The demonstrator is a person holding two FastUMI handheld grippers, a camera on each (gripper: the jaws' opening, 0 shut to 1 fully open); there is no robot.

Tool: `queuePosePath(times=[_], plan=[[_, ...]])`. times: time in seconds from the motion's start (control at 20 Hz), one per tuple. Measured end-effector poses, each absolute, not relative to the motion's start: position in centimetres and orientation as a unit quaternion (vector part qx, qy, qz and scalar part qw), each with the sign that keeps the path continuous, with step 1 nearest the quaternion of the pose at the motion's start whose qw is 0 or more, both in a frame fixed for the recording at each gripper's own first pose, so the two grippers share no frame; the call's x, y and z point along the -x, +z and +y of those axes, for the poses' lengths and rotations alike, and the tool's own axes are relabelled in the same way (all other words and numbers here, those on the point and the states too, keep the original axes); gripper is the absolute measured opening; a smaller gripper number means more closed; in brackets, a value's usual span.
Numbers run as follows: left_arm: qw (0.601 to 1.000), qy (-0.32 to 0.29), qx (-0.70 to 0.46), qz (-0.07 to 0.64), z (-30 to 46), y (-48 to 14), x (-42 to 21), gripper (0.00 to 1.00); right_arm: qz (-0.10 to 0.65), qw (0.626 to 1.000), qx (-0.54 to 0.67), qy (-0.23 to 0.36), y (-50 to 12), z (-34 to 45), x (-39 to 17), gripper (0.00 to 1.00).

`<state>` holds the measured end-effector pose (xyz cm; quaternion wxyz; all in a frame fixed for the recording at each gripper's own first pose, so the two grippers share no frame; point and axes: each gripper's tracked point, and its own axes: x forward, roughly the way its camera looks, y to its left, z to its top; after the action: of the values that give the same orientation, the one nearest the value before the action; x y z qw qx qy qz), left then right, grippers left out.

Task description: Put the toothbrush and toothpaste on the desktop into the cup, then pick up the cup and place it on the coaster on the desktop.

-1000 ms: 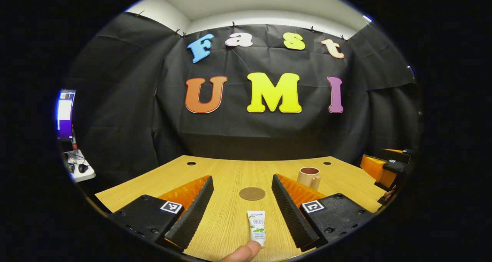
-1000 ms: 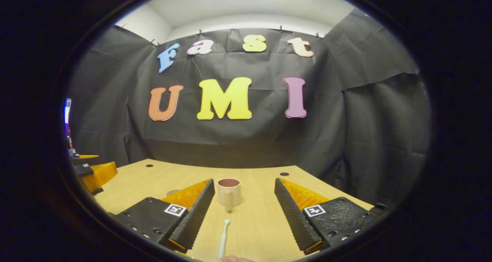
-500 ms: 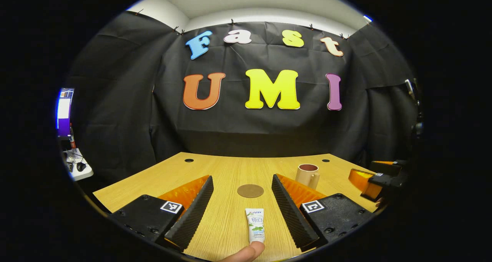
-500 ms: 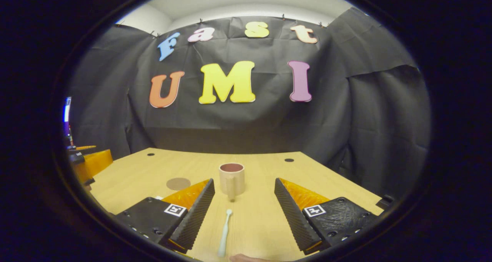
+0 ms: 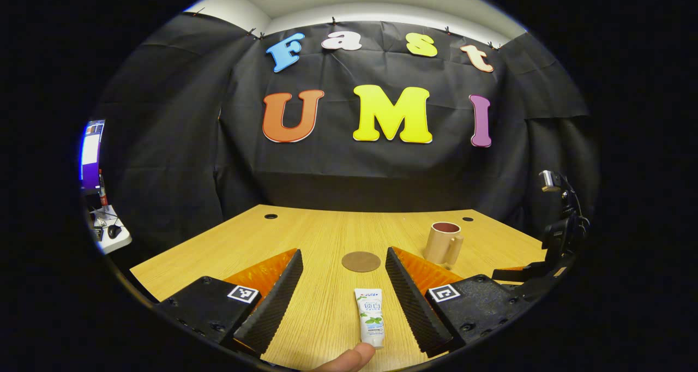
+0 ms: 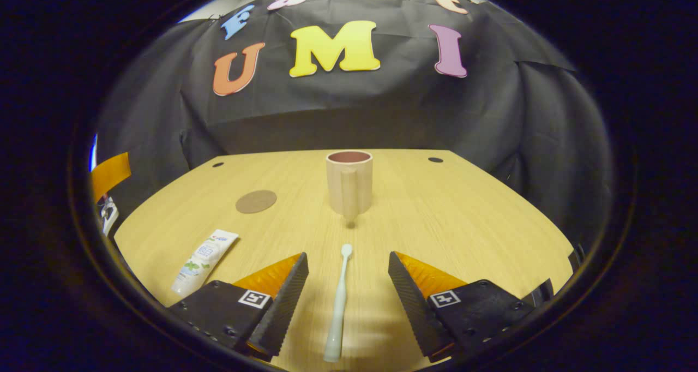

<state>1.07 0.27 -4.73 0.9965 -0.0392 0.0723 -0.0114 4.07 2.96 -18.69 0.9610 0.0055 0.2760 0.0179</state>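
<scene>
Since a second ago the right gripper (image 6: 346, 301) has risen and tipped forward over the desk (image 6: 463, 219): in the right gripper view the cup (image 6: 349, 186) now sits higher in the picture, and the toothpaste (image 6: 204, 261) and coaster (image 6: 256, 201) have come into sight. The left gripper (image 5: 343, 301) has hardly shifted.

Both claws stand wide and hold nothing. Taking the cup as landmark, the toothbrush (image 6: 337, 302) lies flat on the near side of it, head toward the cup's handle, its long axis running straight back toward the right gripper. It lies between that gripper's spread fingers, lined up with them, so the jaws would close across its thin handle. The right gripper is plainly the nearer one for this piece.

In the left gripper view the toothpaste (image 5: 369, 317) lies left of the cup (image 5: 443, 243) and nearer than the coaster (image 5: 361, 261), lengthwise between the left gripper's fingers, a little toward its right finger. A fingertip (image 5: 349, 358) shows at the tube's near end. Neither item is in the cup yet, and the cup stands apart from the coaster.

My judgement: the next move is a straight drop onto the toothbrush.
</scene>
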Motion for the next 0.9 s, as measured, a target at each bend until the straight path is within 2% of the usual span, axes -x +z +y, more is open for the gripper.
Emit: queuePosePath(times=[0.1,0.15,0.25,0.3,0.4,0.45,0.5,0.75,0.9], plan=[[0.995,-0.013,0.045,0.084,0.2,-5.4,-1.3,0.97,0.286,0.958,-0.022,0.023,-19.2,3.5,-4.3,0.8],[0.995,-0.016,0.047,0.09,0.1,-5.7,-1.5,0.97,0.292,0.956,-0.024,0.014,-19.6,3.1,-4.5,0.67],[0.994,-0.02,0.05,0.098,0.0,-6.3,-1.5,0.97,0.307,0.951,-0.033,0.015,-20.3,3.3,-4.5,0.51],[0.993,-0.02,0.051,0.102,-0.1,-6.5,-1.6,0.97,0.317,0.948,-0.039,0.02,-20.7,3.6,-4.4,0.48],[0.993,-0.02,0.047,0.11,-0.2,-7.1,-1.8,0.97,0.334,0.942,-0.038,0.02,-21.8,3.6,-4.4,0.52],[0.992,-0.021,0.043,0.118,-0.2,-7.7,-1.9,0.97,0.34,0.939,-0.042,0.022,-21.8,3.6,-3.9,0.31],[0.991,-0.024,0.037,0.128,-0.4,-8.3,-1.9,0.97,0.337,0.94,-0.047,0.022,-21.6,3.7,-4.3,0.17],[0.974,-0.045,0.063,0.213,-2.8,-12.6,-1.8,0.98,0.341,0.938,-0.055,0.026,-21.7,3.1,-4.1,0.01],[0.96,-0.038,0.058,0.273,-3.1,-15.4,-1.4,0.98,0.336,0.94,-0.05,0.035,-21.8,3.2,-3.9,0.01]])
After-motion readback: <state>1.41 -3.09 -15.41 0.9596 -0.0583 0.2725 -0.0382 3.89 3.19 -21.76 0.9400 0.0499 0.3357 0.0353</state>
